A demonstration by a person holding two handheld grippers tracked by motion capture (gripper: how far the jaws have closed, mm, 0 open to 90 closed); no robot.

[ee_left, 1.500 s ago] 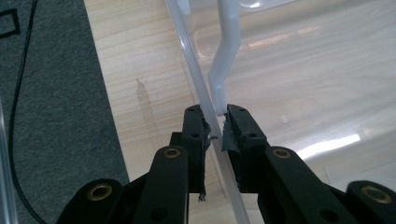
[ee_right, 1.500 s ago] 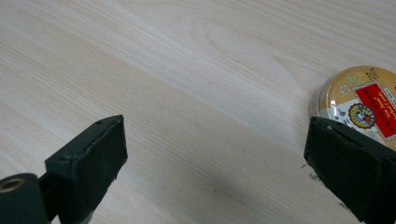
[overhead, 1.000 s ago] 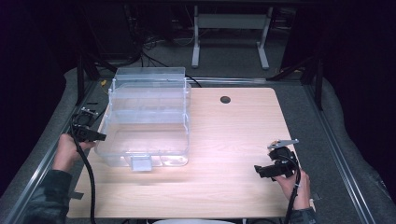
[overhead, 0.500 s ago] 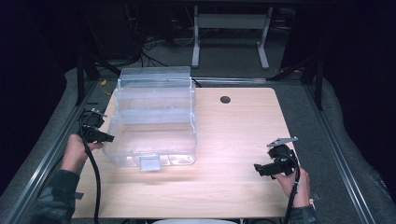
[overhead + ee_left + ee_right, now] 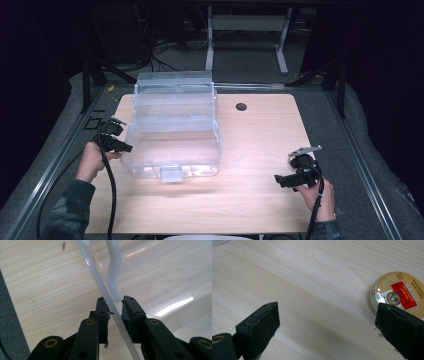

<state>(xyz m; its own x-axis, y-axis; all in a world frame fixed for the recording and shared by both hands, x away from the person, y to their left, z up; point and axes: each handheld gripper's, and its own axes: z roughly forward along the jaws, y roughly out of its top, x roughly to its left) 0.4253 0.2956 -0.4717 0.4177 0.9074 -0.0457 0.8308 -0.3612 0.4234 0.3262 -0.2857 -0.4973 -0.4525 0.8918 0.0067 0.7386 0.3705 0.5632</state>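
A clear plastic storage box (image 5: 172,125) with a front latch stands on the left half of the wooden table (image 5: 260,135). My left gripper (image 5: 126,147) is at the box's left side. In the left gripper view its jaws (image 5: 115,303) are shut on the box's thin clear wall (image 5: 93,270), one pad on each side. My right gripper (image 5: 280,180) hovers low over the table's right front, its jaws (image 5: 328,310) wide open with bare wood between them. A round gold tin (image 5: 398,293) with a red label lies just beyond its right fingertip (image 5: 402,327).
A dark round cable hole (image 5: 241,106) sits in the table behind the box. Metal rails (image 5: 50,170) run along both sides of the table. A white frame (image 5: 245,30) stands on the floor beyond the far edge. Black cables trail from both grippers.
The left gripper and the clear box have slid together to the right across the table. The right gripper has stayed where it was.
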